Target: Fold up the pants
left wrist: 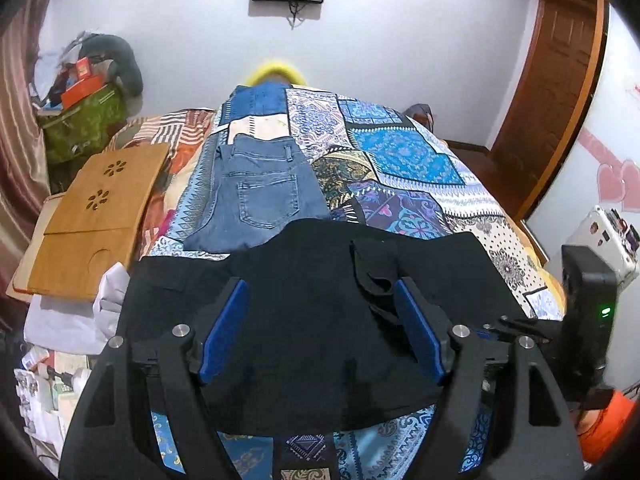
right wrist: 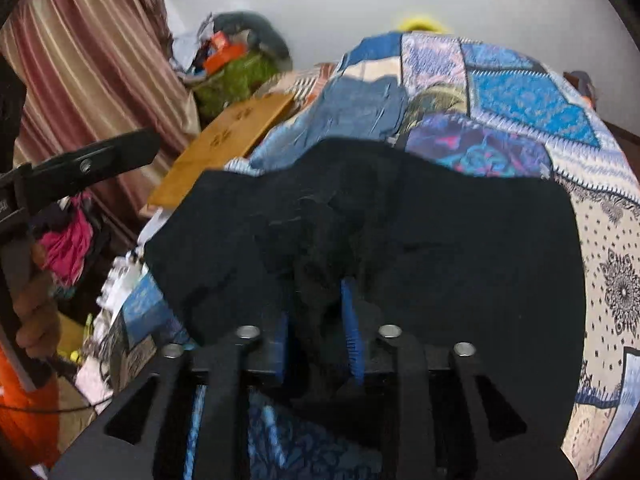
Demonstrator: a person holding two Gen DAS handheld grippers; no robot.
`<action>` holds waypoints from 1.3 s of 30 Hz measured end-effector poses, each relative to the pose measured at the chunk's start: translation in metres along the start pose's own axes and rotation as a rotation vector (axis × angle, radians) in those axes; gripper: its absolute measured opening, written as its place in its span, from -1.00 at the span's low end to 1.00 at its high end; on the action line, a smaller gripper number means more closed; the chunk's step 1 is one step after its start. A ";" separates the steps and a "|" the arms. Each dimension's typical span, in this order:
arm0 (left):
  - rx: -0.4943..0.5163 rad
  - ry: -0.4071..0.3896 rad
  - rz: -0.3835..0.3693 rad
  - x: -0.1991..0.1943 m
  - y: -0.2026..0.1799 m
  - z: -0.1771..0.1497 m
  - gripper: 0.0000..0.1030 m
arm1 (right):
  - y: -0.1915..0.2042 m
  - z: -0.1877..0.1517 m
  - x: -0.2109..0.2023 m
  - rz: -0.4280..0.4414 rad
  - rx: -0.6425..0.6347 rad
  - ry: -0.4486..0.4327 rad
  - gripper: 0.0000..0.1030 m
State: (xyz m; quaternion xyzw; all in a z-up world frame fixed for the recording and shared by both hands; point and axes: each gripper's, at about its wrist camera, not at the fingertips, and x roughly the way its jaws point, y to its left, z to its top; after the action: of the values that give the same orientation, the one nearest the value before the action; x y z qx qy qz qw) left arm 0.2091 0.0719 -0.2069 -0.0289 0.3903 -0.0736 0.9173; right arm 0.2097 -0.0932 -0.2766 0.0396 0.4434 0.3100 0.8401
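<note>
Black pants (left wrist: 320, 320) lie spread across the near part of the patchwork bedspread (left wrist: 400, 148). They also fill the middle of the right wrist view (right wrist: 440, 248). My left gripper (left wrist: 320, 292) is open, its blue pads wide apart above the black cloth, holding nothing. My right gripper (right wrist: 316, 300) is shut on a bunched fold of the black pants between its blue pads (right wrist: 352, 336). The left gripper's body shows at the left edge of the right wrist view (right wrist: 80, 168).
Folded blue jeans (left wrist: 260, 196) lie on the bed beyond the black pants. A wooden lap tray (left wrist: 92, 212) rests at the bed's left edge. A cluttered green bag (left wrist: 84, 124), a curtain (right wrist: 88, 80) and a wooden door (left wrist: 552, 92) surround the bed.
</note>
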 end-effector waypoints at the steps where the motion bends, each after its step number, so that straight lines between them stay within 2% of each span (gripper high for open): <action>1: 0.007 0.003 -0.002 0.002 -0.003 0.001 0.46 | 0.000 0.000 -0.004 0.015 -0.003 0.000 -0.27; 3: 0.022 0.016 -0.016 0.009 -0.009 0.003 0.46 | -0.003 0.002 -0.017 0.009 -0.012 -0.016 -0.08; 7: 0.046 0.047 -0.058 0.027 -0.027 0.010 0.40 | -0.013 0.010 -0.043 -0.031 -0.044 -0.078 -0.03; 11: 0.096 0.079 -0.087 0.046 -0.051 0.015 -0.03 | -0.042 0.020 -0.065 -0.124 -0.052 -0.149 -0.03; 13: 0.120 0.104 -0.113 0.059 -0.064 0.015 -0.20 | -0.057 0.023 -0.067 -0.139 -0.032 -0.154 -0.03; 15: 0.144 0.150 -0.142 0.075 -0.077 0.013 -0.47 | -0.072 0.023 -0.063 -0.154 -0.014 -0.145 -0.03; 16: 0.156 0.176 -0.154 0.084 -0.083 0.010 -0.52 | -0.078 0.023 -0.059 -0.157 -0.007 -0.134 -0.04; 18: 0.183 0.237 -0.148 0.103 -0.092 0.002 -0.61 | -0.089 0.016 -0.048 -0.138 0.014 -0.099 -0.33; 20: 0.220 0.284 -0.100 0.118 -0.096 -0.010 -0.65 | -0.098 0.008 -0.033 -0.123 0.029 -0.029 -0.52; 22: 0.234 0.284 -0.079 0.122 -0.093 -0.019 -0.65 | -0.102 -0.004 -0.024 -0.123 0.034 0.014 -0.58; 29: 0.268 0.257 -0.078 0.096 -0.077 -0.039 -0.73 | -0.096 -0.034 -0.049 -0.163 0.003 0.014 -0.58; 31: 0.295 0.235 -0.018 0.087 -0.076 -0.044 -0.73 | -0.095 -0.040 -0.053 -0.172 0.001 0.027 -0.59; 35: 0.265 0.210 0.010 0.071 -0.060 -0.049 -0.26 | -0.097 -0.046 -0.061 -0.200 0.008 0.047 -0.58; 39: 0.217 0.189 0.099 0.052 -0.033 -0.052 -0.24 | -0.097 -0.044 -0.071 -0.246 0.002 0.048 -0.57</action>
State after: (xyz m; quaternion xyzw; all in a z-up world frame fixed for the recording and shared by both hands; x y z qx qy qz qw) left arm 0.2033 0.0317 -0.2762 0.0967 0.4655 -0.0723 0.8768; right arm 0.1932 -0.2198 -0.2848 -0.0214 0.4653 0.2051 0.8608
